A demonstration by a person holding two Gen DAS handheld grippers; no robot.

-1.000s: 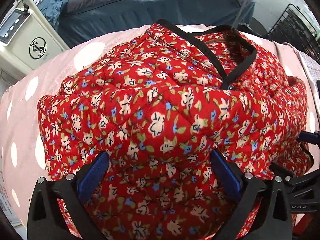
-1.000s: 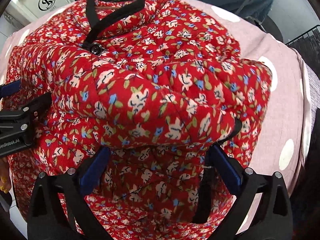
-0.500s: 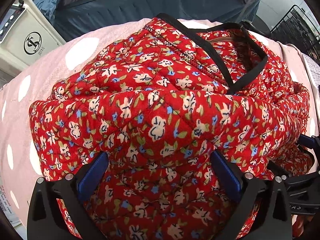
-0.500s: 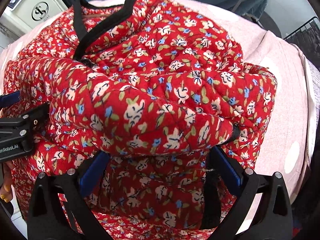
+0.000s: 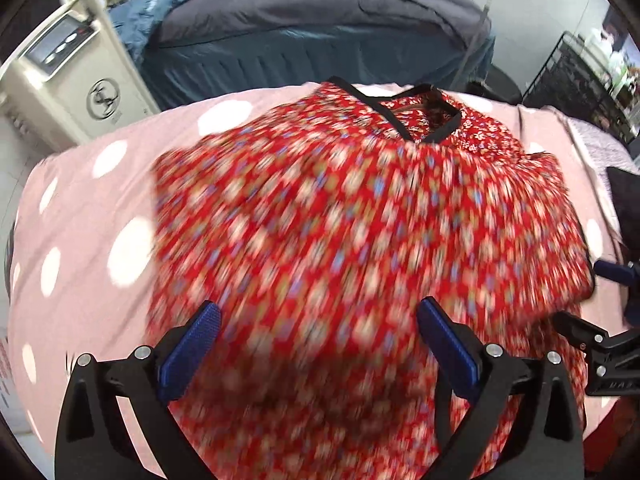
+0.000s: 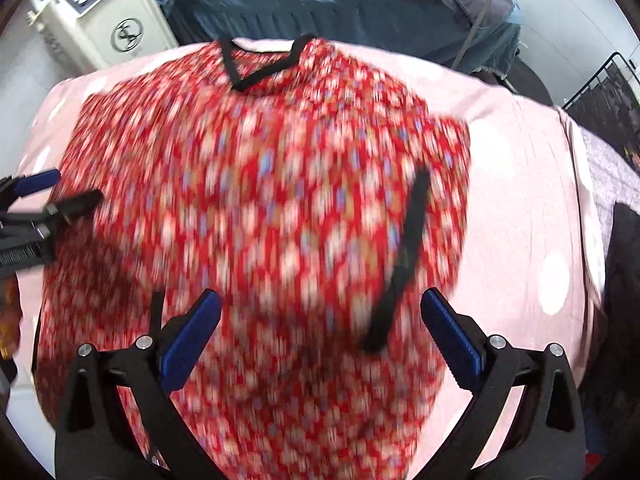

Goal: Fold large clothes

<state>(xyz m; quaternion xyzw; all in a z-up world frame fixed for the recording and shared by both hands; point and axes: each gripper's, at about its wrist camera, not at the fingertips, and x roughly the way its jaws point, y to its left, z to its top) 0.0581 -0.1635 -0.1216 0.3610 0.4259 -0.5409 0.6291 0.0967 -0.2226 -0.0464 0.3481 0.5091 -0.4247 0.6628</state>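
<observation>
A red quilted jacket [image 5: 360, 240] with small white and blue flowers and black trim lies spread on the pink polka-dot cover, collar at the far side. Its near part is motion-blurred.

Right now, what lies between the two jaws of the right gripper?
In the right wrist view, the red floral jacket fills the gap between the open jaws of the right gripper, with a black trim strip there too; motion blur hides any contact.

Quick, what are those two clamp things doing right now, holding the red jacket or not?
Left gripper: open, holding nothing, above the red floral jacket.
Right gripper: open, holding nothing.
</observation>
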